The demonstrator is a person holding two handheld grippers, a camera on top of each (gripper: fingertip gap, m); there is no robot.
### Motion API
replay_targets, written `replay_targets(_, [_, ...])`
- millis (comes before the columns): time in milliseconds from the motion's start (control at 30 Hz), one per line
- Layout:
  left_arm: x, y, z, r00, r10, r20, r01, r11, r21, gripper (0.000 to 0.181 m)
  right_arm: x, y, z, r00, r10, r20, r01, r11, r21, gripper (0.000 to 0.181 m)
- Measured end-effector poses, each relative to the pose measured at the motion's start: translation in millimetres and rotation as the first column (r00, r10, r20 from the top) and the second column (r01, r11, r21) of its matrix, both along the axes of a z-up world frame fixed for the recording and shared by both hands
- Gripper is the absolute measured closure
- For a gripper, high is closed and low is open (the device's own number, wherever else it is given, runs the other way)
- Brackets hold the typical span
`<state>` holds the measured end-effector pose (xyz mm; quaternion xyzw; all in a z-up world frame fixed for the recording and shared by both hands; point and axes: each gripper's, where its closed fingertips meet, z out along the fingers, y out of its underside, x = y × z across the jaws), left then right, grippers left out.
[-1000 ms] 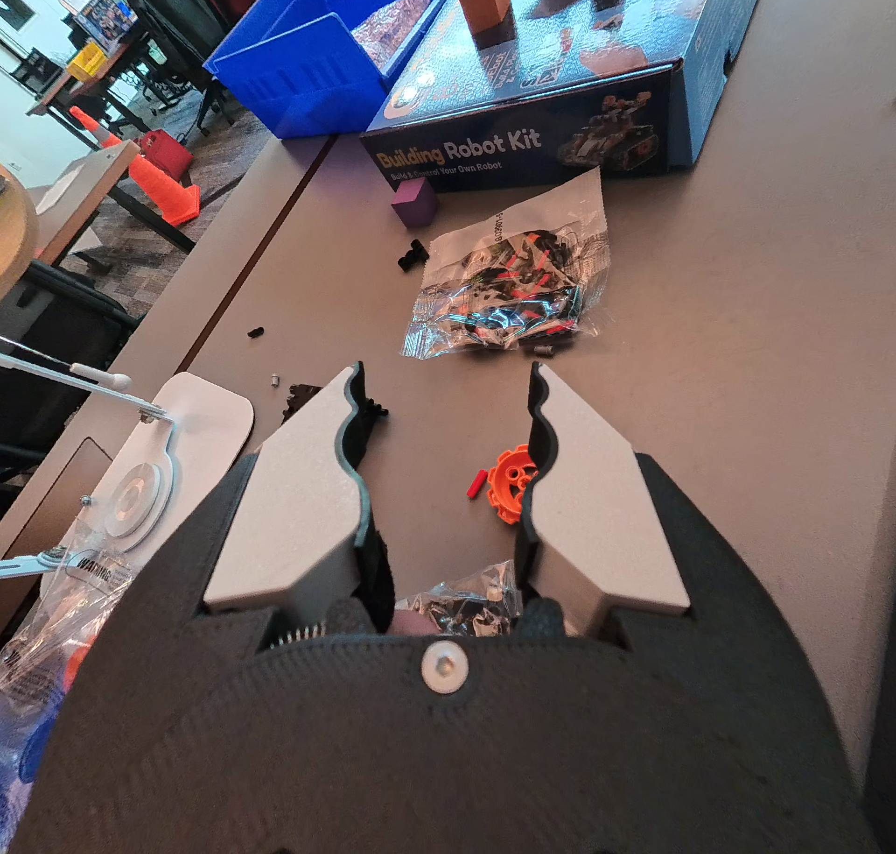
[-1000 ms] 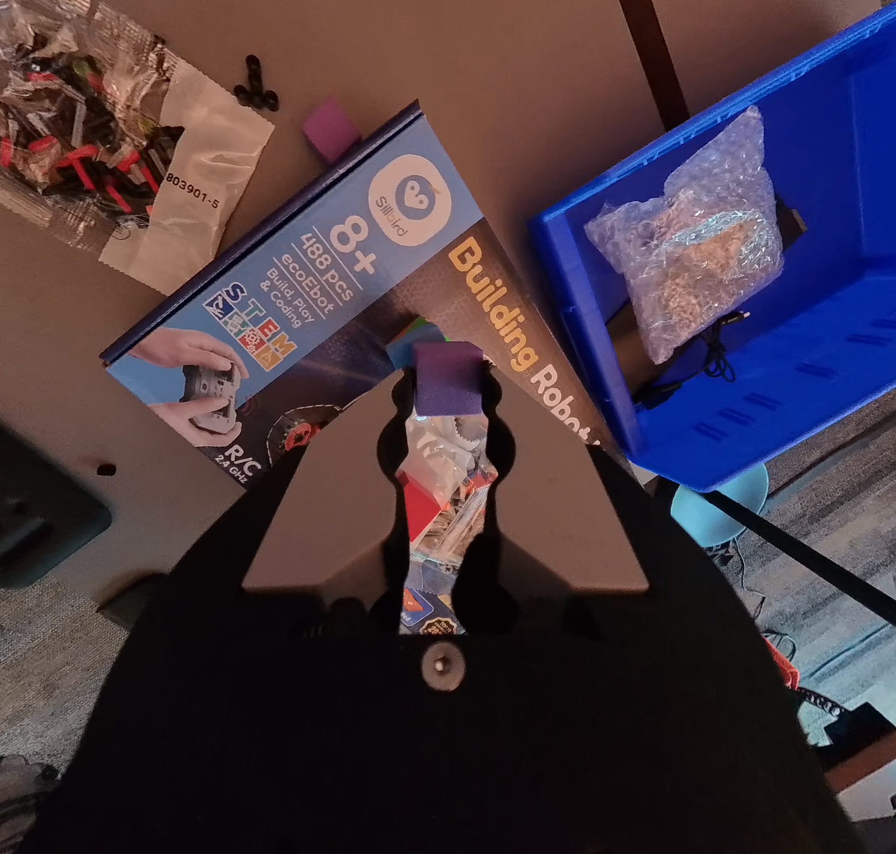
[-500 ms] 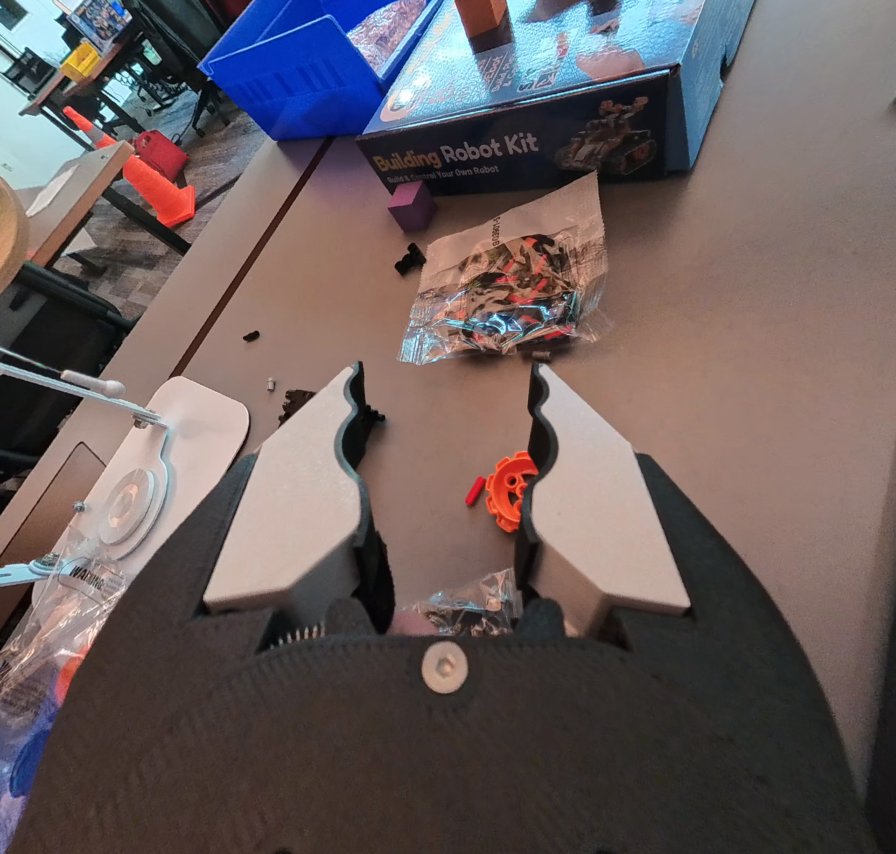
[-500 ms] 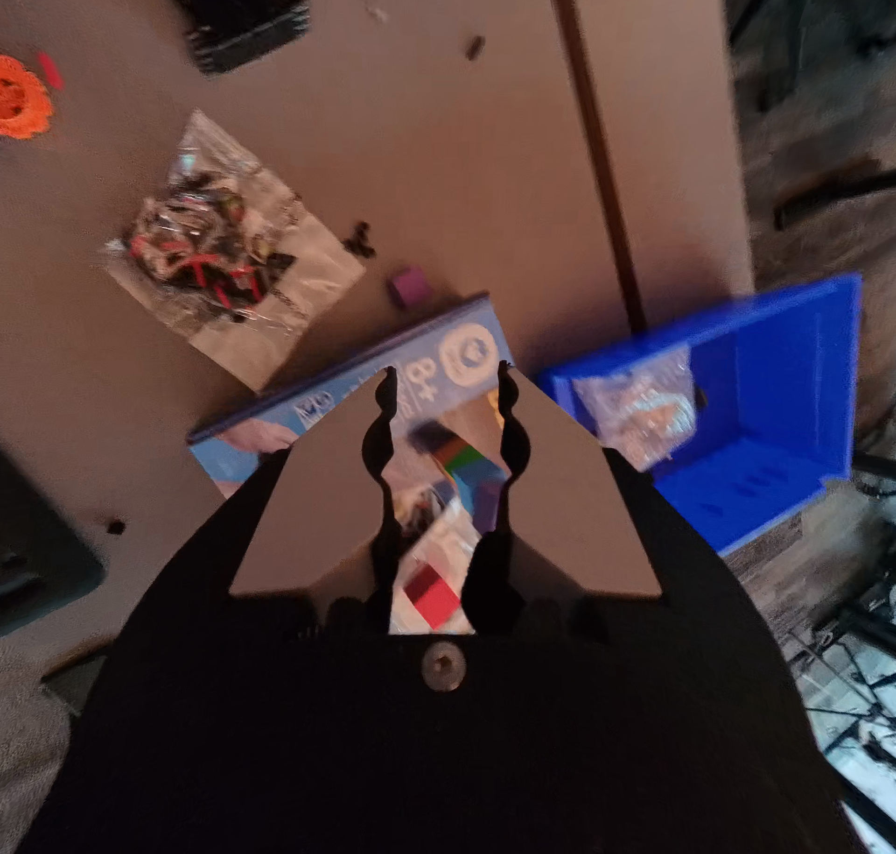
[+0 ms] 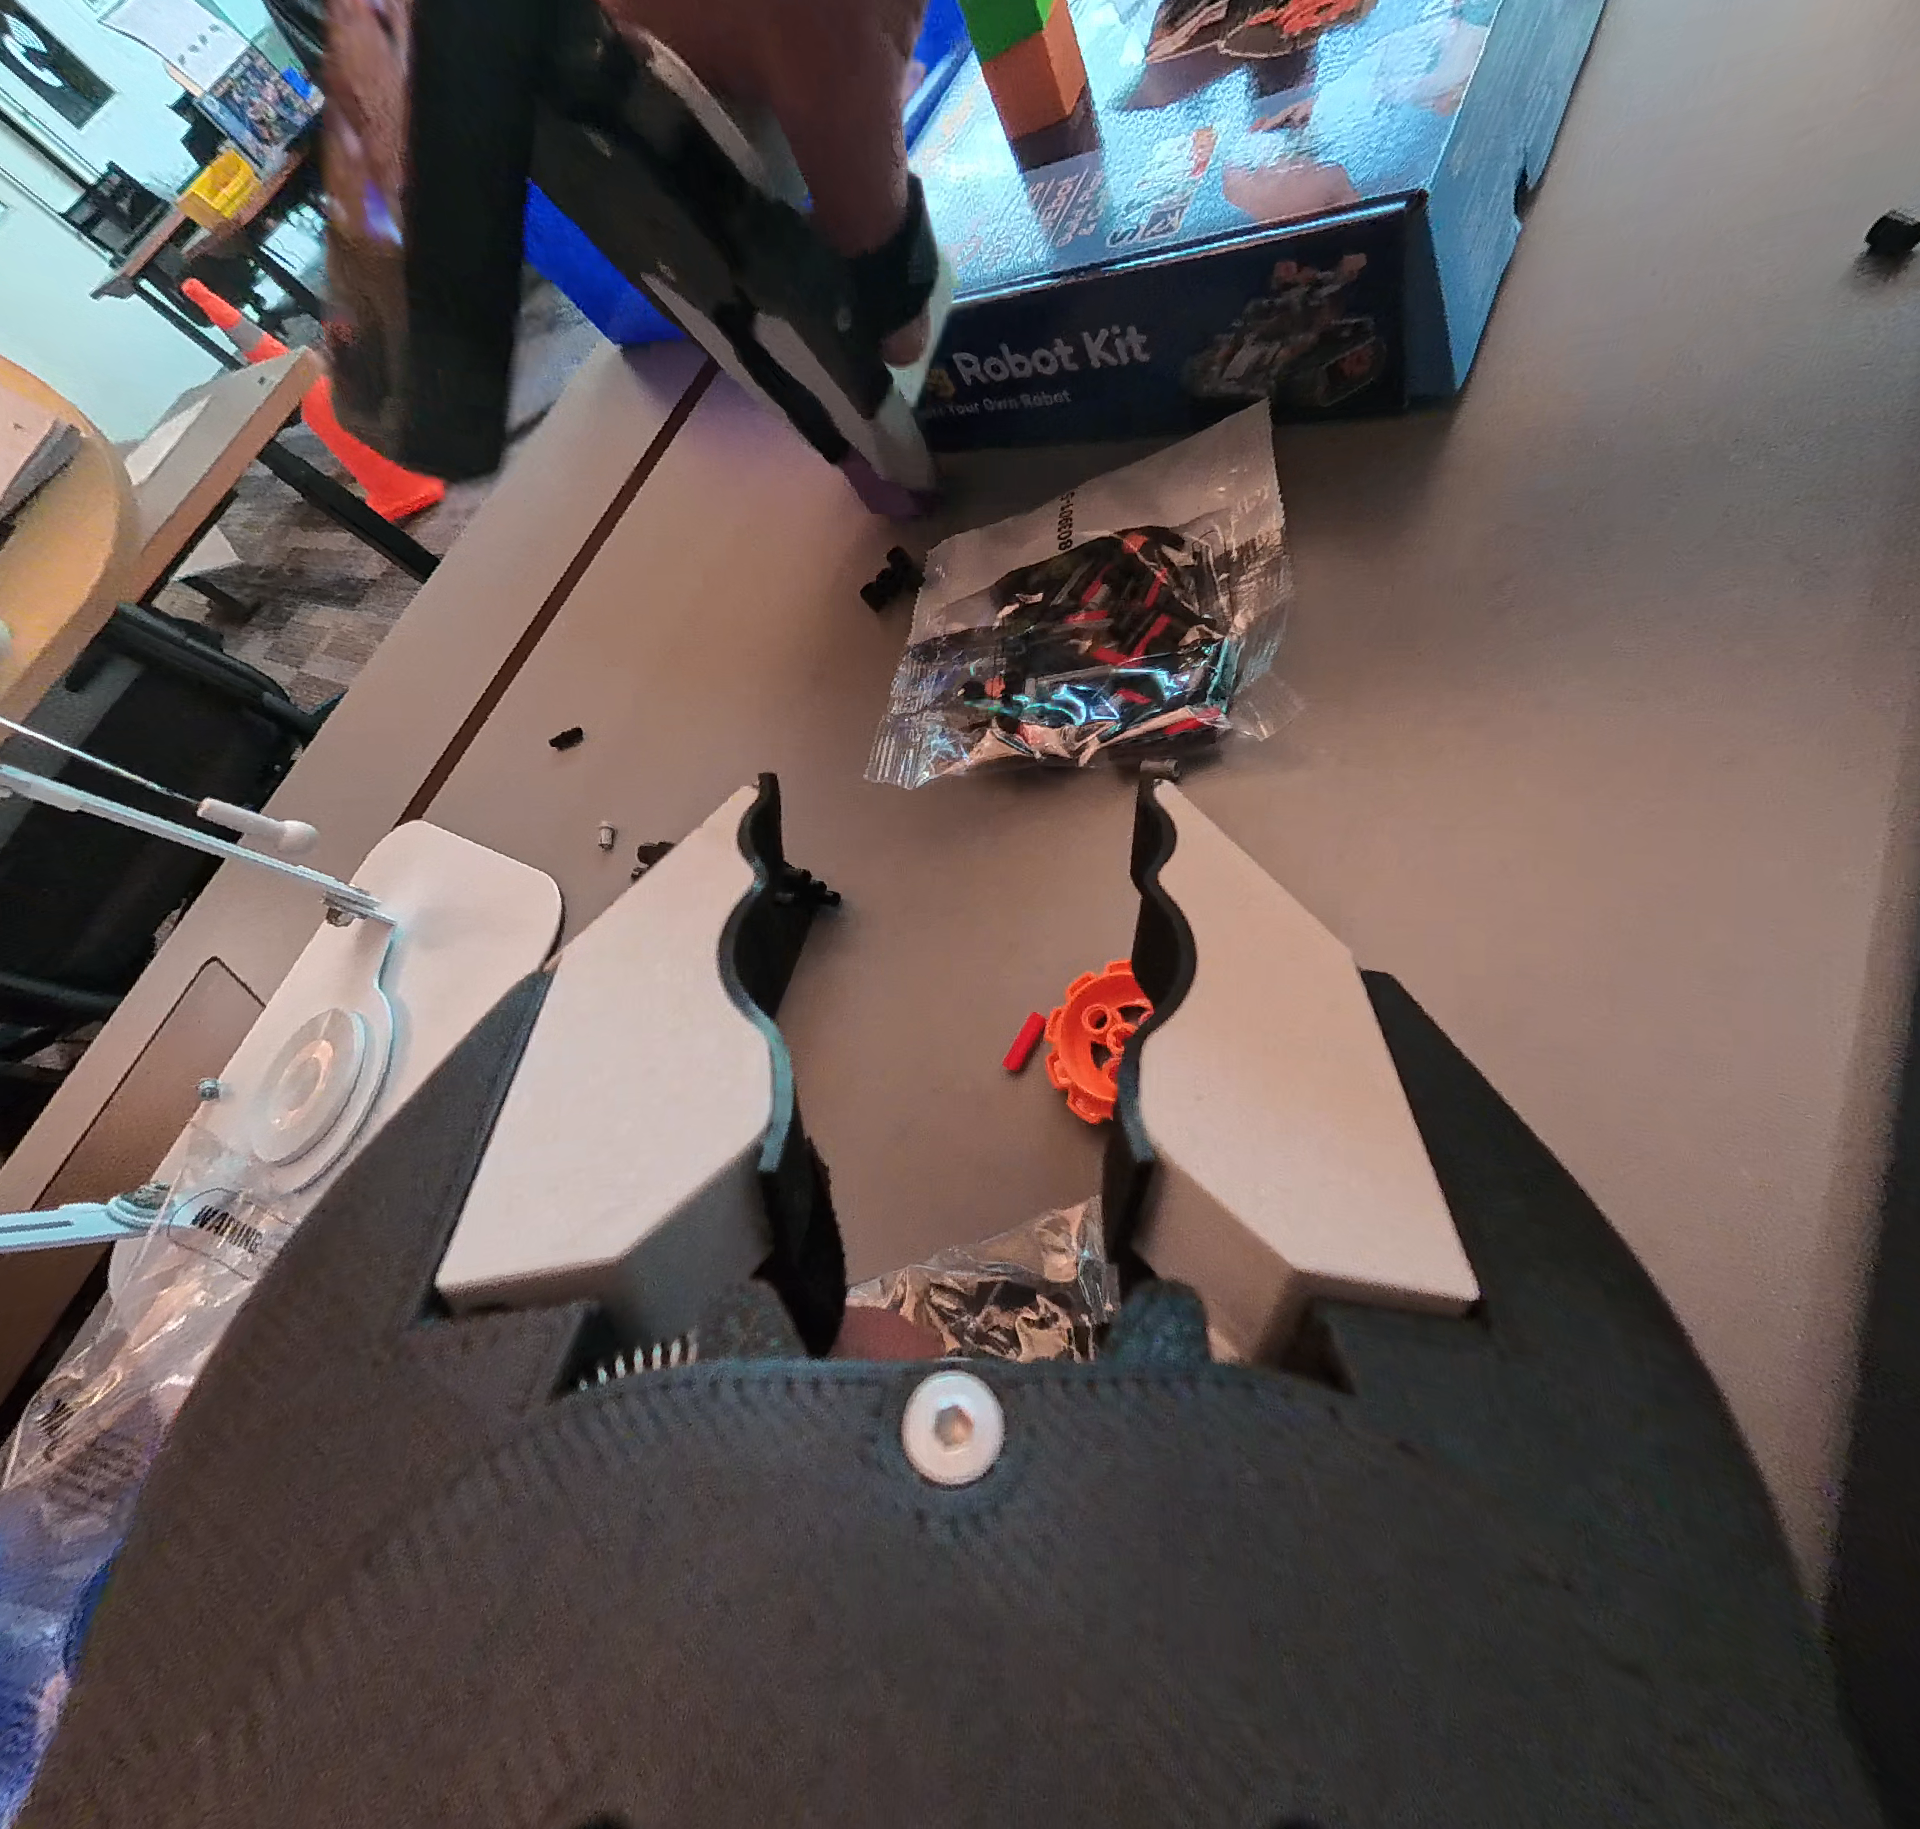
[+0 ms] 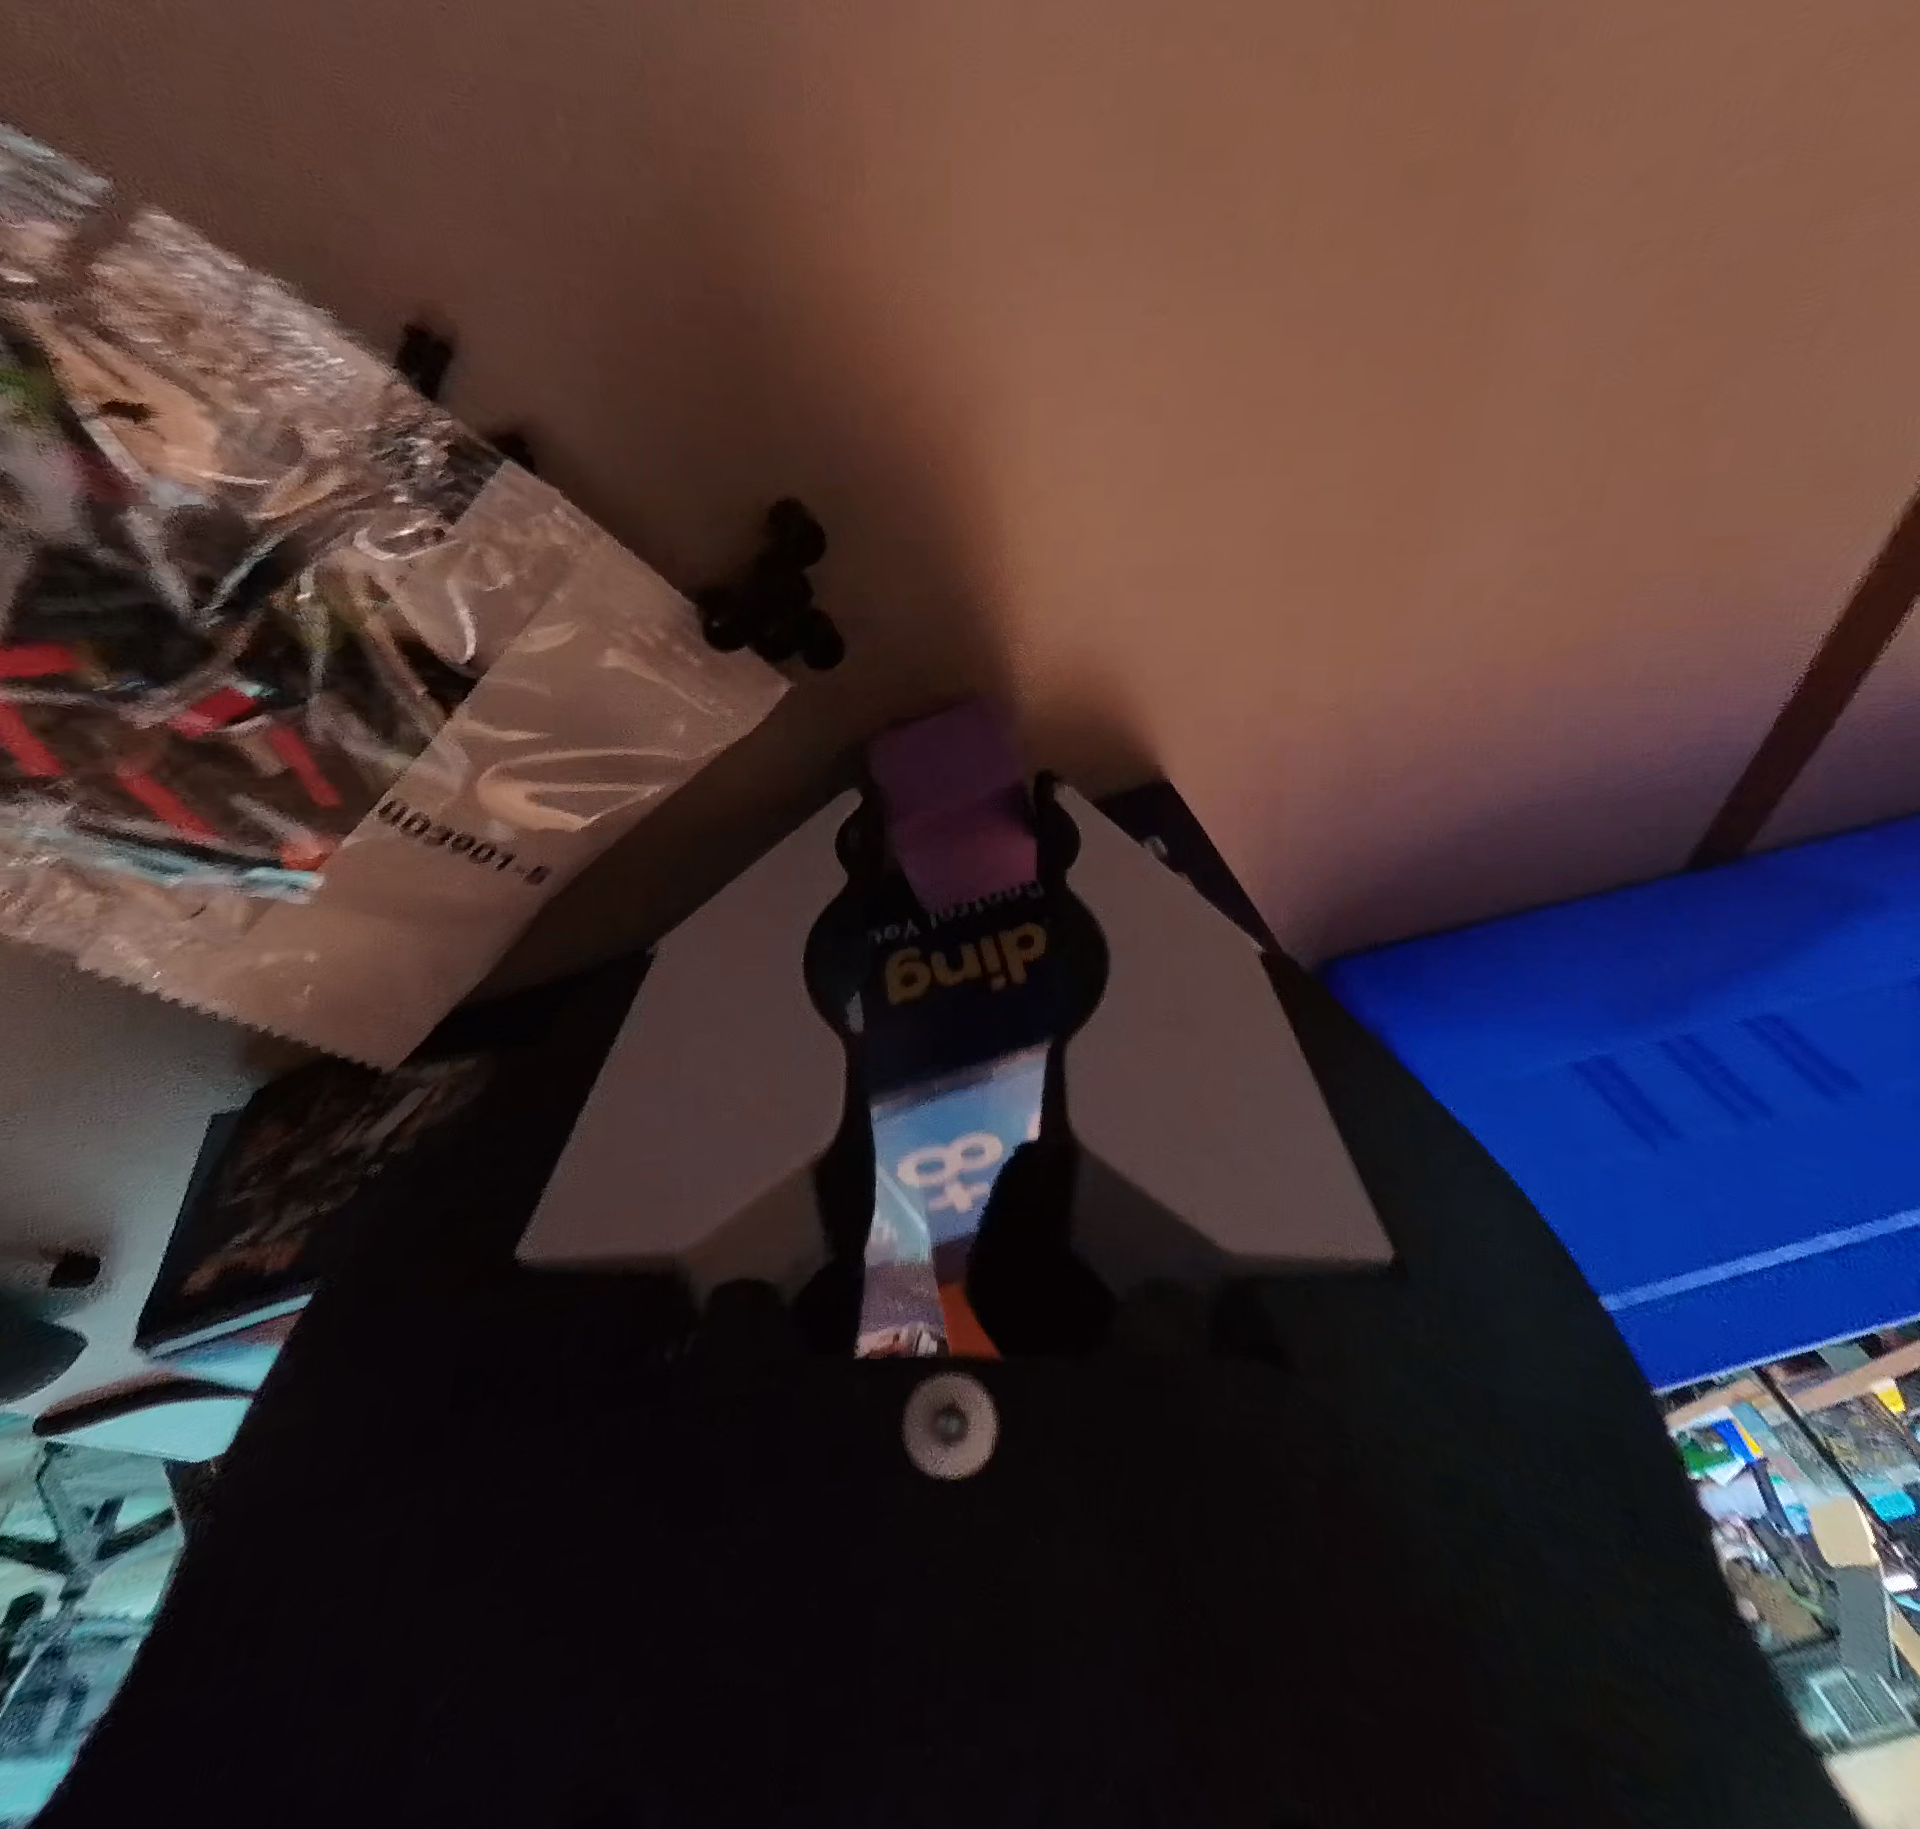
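Observation:
My right gripper [image 6: 951, 792] is shut on a purple cube [image 6: 951, 803] that rests on the brown table beside the front of a blue kit box [image 6: 951, 990]. In the left wrist view the right gripper [image 5: 899, 486], held by a hand [image 5: 779, 65], slants down onto the cube [image 5: 894, 501]. A tower of blue, green and orange blocks [image 5: 1023, 44] stands on the box [image 5: 1195, 356]. My left gripper [image 5: 954, 803] is open and empty above the table. An orange gear [image 5: 1086, 1047] lies by its right finger.
A clear bag of small parts [image 5: 1091, 647] [image 6: 208, 636] lies near the box. A black part [image 5: 894, 574], a red peg [image 5: 1021, 1041], a white stand base [image 5: 343, 1000] and a blue bin [image 6: 1662, 1052] are around. Another bag [image 5: 997, 1291] lies under my left gripper. There is about 20 cm between the tips of the two grippers. My right tips are about 20 cm from the orange gear [image 5: 1086, 1047], my left tips only 6 cm.
The right gripper let go of a purple cube over the box, pulled back, then came down to the table and shut on the purple cube beside the box. The left gripper hardly moved.

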<state>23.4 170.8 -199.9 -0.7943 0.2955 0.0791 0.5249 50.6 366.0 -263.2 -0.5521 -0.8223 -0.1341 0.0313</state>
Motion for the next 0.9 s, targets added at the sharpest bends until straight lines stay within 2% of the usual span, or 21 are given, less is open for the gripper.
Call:
replay_targets(67, [-1,-1,1,1.0,0.003,0.0,-0.003,1.0,0.004,0.116,-3,-2,27,0.998,0.005,-0.067,-0.005,1.0,0.003,0.153])
replay_targets(133, [-4,-1,1,1.0,0.01,0.002,-0.01,1.0,0.004,0.116,0,0,75,0.985,-0.004,-0.174,0.006,1.0,0.012,0.153])
replay_targets(233, [-3,-1,4,1.0,0.009,0.003,-0.009,1.0,0.011,0.115,35,22,146,0.972,-0.016,-0.235,0.035,0.997,0.076,0.153])
replay_targets(333, [3,1,3,1.0,-0.005,-0.005,0.005,1.0,0.008,0.115,79,45,182,0.978,-0.081,-0.191,0.102,0.989,0.104,0.153])
replay_targets(433, [6,1,-2,1.0,-0.015,-0.023,0.015,1.0,-0.007,0.115,103,49,185,0.986,-0.109,-0.127,0.119,0.991,0.069,0.153])
replay_targets(533, [4,1,-4,1.0,-0.011,-0.029,0.01,1.0,-0.011,0.115,114,52,170,0.99,-0.127,-0.058,0.13,0.99,0.057,0.153])
replay_targets(667, [2,0,-4,1.0,-0.006,-0.017,0.006,1.0,-0.013,0.116,115,55,154,0.99,-0.139,-0.029,0.14,0.989,0.043,0.152])
replay_targets(800, [3,-1,-5,1.0,-0.012,-0.022,0.011,1.0,-0.018,0.115,114,58,156,0.99,-0.14,-0.03,0.142,0.988,0.068,0.144])
replay_targets(900, [2,-2,-3,1.0,-0.012,-0.02,0.012,1.0,-0.017,0.115,112,54,160,0.99,-0.133,-0.055,0.135,0.99,0.042,0.155])
